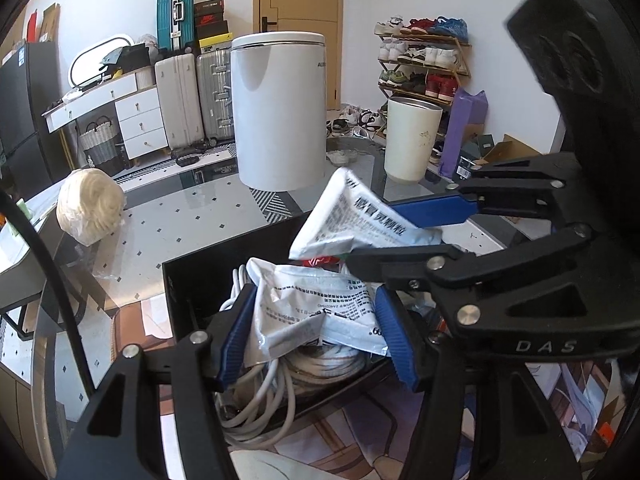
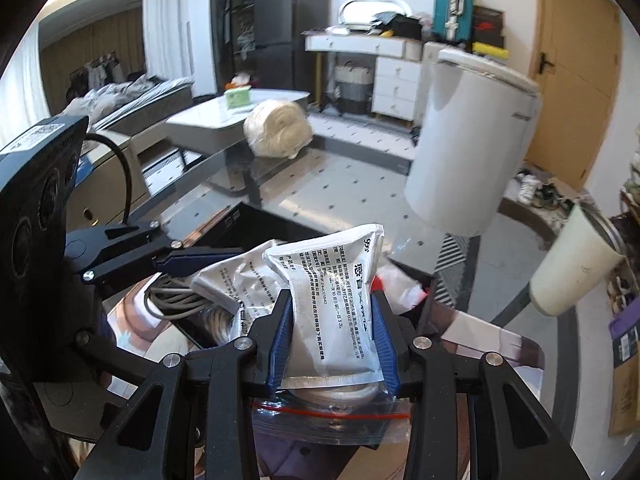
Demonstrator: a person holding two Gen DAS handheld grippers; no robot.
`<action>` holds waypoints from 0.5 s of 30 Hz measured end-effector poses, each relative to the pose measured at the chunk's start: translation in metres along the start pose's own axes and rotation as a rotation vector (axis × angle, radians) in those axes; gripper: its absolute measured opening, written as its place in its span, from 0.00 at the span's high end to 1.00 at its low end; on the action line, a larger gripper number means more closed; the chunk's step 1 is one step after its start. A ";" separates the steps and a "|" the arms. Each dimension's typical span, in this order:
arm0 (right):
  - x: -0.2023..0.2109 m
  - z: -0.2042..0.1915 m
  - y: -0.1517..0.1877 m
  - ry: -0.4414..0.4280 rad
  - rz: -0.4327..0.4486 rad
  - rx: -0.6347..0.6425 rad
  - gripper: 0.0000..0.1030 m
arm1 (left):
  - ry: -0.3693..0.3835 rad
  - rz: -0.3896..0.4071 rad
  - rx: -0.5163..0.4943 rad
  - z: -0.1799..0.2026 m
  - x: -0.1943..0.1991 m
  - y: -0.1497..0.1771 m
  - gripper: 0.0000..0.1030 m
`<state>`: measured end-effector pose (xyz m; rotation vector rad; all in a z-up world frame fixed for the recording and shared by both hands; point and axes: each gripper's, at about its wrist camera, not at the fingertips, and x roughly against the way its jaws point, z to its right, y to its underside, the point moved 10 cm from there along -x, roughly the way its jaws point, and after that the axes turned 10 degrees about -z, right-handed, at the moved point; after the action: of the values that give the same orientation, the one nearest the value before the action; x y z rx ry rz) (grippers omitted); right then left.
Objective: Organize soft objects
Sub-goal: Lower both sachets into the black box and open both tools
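Observation:
In the left wrist view, my left gripper (image 1: 314, 300) is over a black box (image 1: 224, 256), its blue pads closed on a crumpled white sachet (image 1: 312, 312) with black print. White cables (image 1: 272, 380) are coiled in the box below it. My right gripper (image 1: 374, 234) comes in from the right, shut on a second printed sachet (image 1: 352, 212). In the right wrist view, that gripper (image 2: 331, 296) pinches the second sachet (image 2: 336, 312) upright between its pads. Under it lies a clear zip bag (image 2: 328, 420) with a red seal. The left gripper's finger (image 2: 200, 258) shows at the left.
The box sits on a glass table (image 1: 168, 224). Behind it stand a tall white bin (image 1: 280, 112) and a cream cup (image 1: 412, 140). A cream fabric roll (image 1: 90, 204) lies at the far left. Suitcases, a desk and a shoe rack line the walls.

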<state>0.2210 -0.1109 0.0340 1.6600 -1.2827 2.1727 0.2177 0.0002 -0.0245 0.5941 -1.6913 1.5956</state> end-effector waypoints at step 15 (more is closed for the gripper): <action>-0.037 0.007 0.000 -0.087 -0.179 0.043 0.63 | -0.013 0.001 -0.019 0.003 -0.001 0.001 0.41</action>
<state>0.2400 -0.1017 0.0033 1.8271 -1.0668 2.0591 0.2173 -0.0026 -0.0260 0.5956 -1.7139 1.5779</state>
